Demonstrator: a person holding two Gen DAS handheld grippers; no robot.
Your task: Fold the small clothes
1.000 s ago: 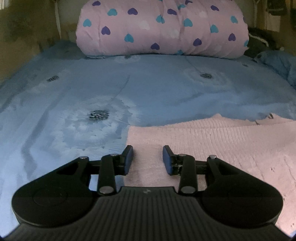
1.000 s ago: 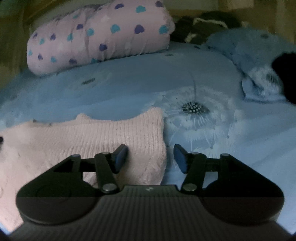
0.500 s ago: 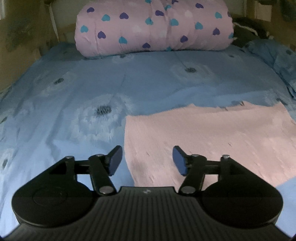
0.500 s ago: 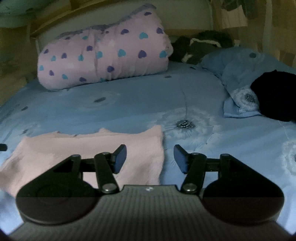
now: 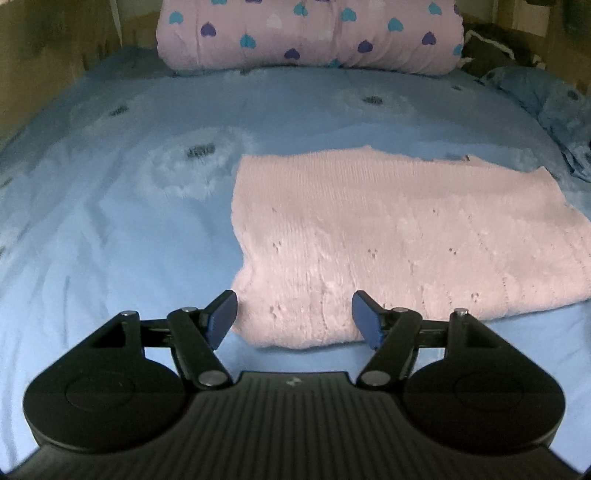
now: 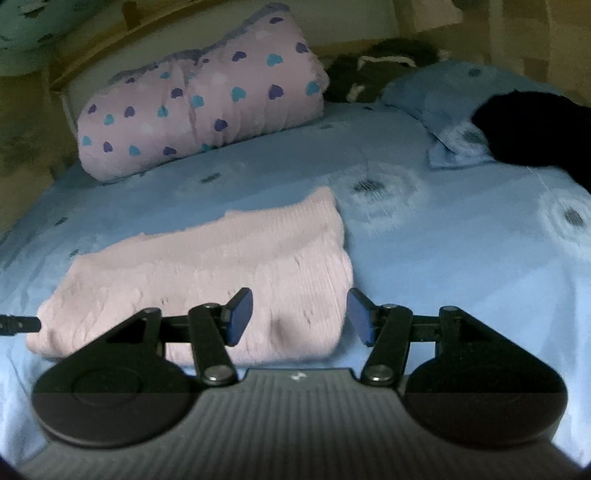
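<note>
We have both pairs of tongs clear of the cloth now. A second ago the left tongs [image 5: 293, 317] were narrow and low over the near left corner of the pink knitted garment [image 5: 388, 236]; since then their jaws have been opening, and they now stand wide with nothing between the pads, the cloth lying flat beyond and below them. The right tongs [image 6: 300, 315] stand at a middling gap, much as before, and are also empty. Both views now take in far more of the bed [image 5: 110, 240] than a second ago, so we read both hands as drawn back and raised.

We judge from this that a fold has just been laid and released: the near edge of the garment looks thick and rounded, like a doubled layer. Whether another fold is wanted we cannot tell.

The garment sits just ahead of both tongs, right of centre from the left pair and left of centre from the right pair. Its long axis runs crosswise to the way our tongs point, from one pair to the other. Its uneven edge faces the heart-print bedding roll [image 5: 310, 35], and the folded edge faces us.
</note>
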